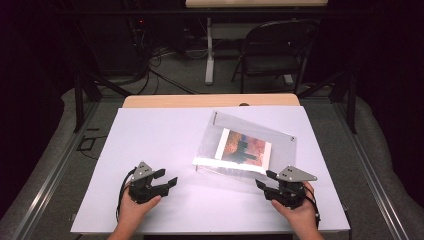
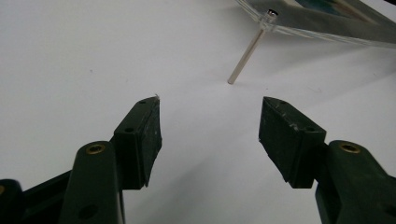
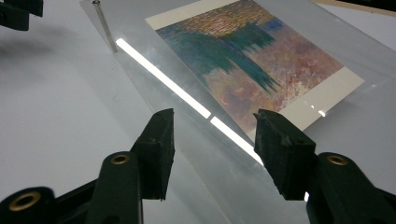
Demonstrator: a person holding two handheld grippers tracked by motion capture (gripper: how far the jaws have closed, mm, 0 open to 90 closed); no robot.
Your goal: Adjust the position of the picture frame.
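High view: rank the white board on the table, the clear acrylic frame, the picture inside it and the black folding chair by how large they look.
1. white board
2. clear acrylic frame
3. black folding chair, though it stands farther from the camera, so its true size against the frame is unsure
4. picture

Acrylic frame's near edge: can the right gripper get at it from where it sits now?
Probably yes. The right gripper is open and empty, and the acrylic frame lies just ahead of its jaws on the white table, its near edge raised on a metal pin, with nothing between.
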